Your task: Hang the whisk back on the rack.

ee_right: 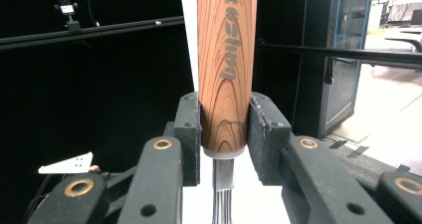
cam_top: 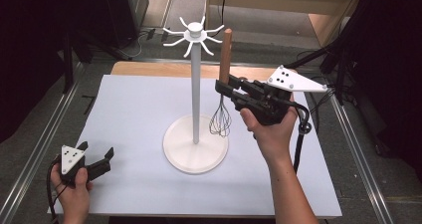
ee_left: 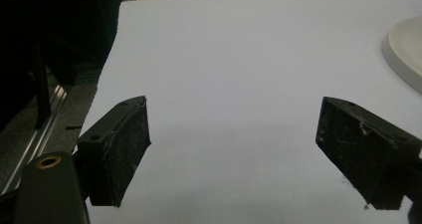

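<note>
A whisk with a wooden handle (cam_top: 226,52) and wire head (cam_top: 220,120) hangs upright just right of the white hook stand's pole (cam_top: 195,92). My right gripper (cam_top: 221,86) is shut on the lower end of that handle; in the right gripper view the two pads clamp the wooden handle (ee_right: 226,69) just above its metal collar (ee_right: 223,176). The wire head hovers over the stand's round base (cam_top: 195,144). The stand's curved hooks (cam_top: 194,34) fan out at the top. My left gripper (cam_top: 95,152) rests at the table's front left, open, with bare white surface between its pads (ee_left: 122,147).
The white table sheet (cam_top: 134,114) is edged by metal rails (cam_top: 40,149) on both sides. A cable (cam_top: 300,139) trails from the right gripper. Dark stands and floor clutter lie beyond the far table edge.
</note>
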A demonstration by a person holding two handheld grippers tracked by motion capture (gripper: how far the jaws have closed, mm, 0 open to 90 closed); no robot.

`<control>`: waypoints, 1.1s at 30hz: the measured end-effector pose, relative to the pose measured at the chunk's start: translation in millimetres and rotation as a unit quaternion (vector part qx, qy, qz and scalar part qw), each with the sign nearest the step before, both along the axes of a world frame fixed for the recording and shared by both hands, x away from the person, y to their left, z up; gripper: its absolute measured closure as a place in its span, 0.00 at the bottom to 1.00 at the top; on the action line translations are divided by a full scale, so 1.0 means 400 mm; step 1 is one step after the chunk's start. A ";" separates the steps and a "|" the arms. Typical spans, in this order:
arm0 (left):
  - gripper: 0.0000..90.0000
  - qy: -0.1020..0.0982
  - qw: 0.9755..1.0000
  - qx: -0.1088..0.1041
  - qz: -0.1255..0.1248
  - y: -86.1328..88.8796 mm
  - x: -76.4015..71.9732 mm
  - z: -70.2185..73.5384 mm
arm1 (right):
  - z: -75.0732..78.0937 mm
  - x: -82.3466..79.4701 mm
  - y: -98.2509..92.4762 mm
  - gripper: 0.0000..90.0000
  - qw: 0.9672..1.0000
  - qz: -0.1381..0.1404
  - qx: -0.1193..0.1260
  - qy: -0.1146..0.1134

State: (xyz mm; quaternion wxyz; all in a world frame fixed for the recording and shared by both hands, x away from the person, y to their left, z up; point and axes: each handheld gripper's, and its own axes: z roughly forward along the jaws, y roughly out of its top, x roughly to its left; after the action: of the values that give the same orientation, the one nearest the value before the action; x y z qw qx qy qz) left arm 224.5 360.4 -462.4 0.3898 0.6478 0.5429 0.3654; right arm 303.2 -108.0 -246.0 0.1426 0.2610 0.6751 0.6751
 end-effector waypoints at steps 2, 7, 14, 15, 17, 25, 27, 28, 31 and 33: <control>0.16 0.000 1.000 -0.001 0.000 0.000 0.000 0.000 | 0.000 0.001 0.002 0.79 1.000 0.000 -0.002 0.001; 0.16 0.000 1.000 -0.003 0.000 0.001 0.000 0.000 | -0.005 0.007 0.006 0.79 1.000 0.000 -0.004 0.003; 0.16 0.001 1.000 -0.001 0.000 0.001 0.000 0.000 | -0.010 0.012 0.017 0.79 1.000 0.003 -0.003 0.006; 0.16 0.001 1.000 0.000 -0.001 0.000 0.000 0.000 | -0.010 0.012 0.019 0.79 1.000 0.004 -0.004 0.006; 0.16 0.001 1.000 0.001 -0.001 -0.001 0.000 0.000 | -0.010 0.014 0.024 0.79 1.000 0.003 -0.004 0.004; 0.16 0.000 1.000 0.001 -0.001 -0.001 0.001 0.000 | -0.022 0.018 0.037 0.79 1.000 -0.002 -0.010 0.004; 0.16 0.000 1.000 0.001 -0.001 -0.001 0.000 0.000 | -0.026 0.019 0.041 0.79 1.000 -0.005 -0.012 0.000; 0.16 0.000 1.000 0.001 -0.001 -0.001 0.000 0.000 | -0.027 0.019 0.041 0.79 1.000 -0.006 -0.011 0.000; 0.16 0.000 1.000 0.001 -0.002 -0.001 0.001 0.000 | -0.033 0.020 0.041 0.78 1.000 -0.008 -0.010 -0.003; 0.16 0.000 1.000 0.001 -0.002 -0.001 0.001 0.000 | -0.039 0.021 0.041 0.78 1.000 -0.009 -0.005 -0.006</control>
State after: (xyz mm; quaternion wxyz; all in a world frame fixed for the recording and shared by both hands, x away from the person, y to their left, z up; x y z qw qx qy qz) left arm 224.8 359.9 -462.6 0.3897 0.6497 0.5409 0.3653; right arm 311.4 -91.8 -261.5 0.1540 0.2629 0.6754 0.6716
